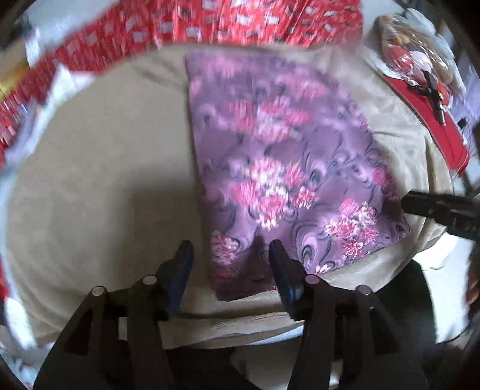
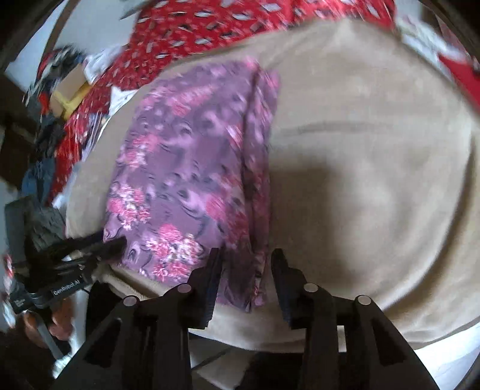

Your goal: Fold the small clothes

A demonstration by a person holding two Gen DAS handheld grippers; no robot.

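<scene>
A purple cloth with pink flowers lies folded into a long rectangle on a beige blanket. In the left wrist view my left gripper stands open over the cloth's near left corner, and its pads do not press on the fabric. The right gripper reaches in at the cloth's near right corner. In the right wrist view my right gripper is open, with the folded right edge of the cloth lying between its fingers. The left gripper, held by a hand, sits at the cloth's left corner.
Red patterned fabric covers the surface beyond the beige blanket. A red bag with plastic-wrapped things lies at the far right. A heap of dark clothes and a small box sit at the left. The blanket's front edge is close under both grippers.
</scene>
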